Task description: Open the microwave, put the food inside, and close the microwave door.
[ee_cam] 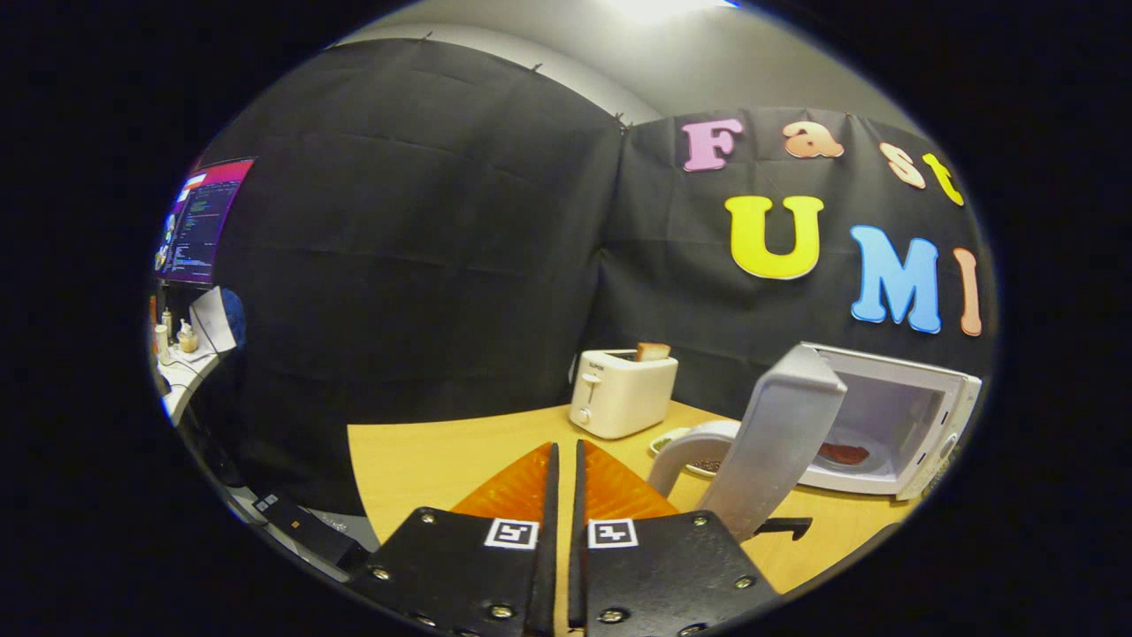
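The white microwave stands on the wooden table, off to the right of my fingers. Its door is swung open toward me, seen nearly edge-on, with a curved white handle on its near side. Inside the cavity, reddish food lies on a white plate. My gripper hovers over the table with its two fingers pressed together and nothing between them. The door's lower edge sits just right of my right finger.
A white toaster with a slice of bread poking out stands beyond my fingers. A small dish with greenish food lies between toaster and microwave. Far left, a desk with a lit monitor and bottles. The table's left edge drops off.
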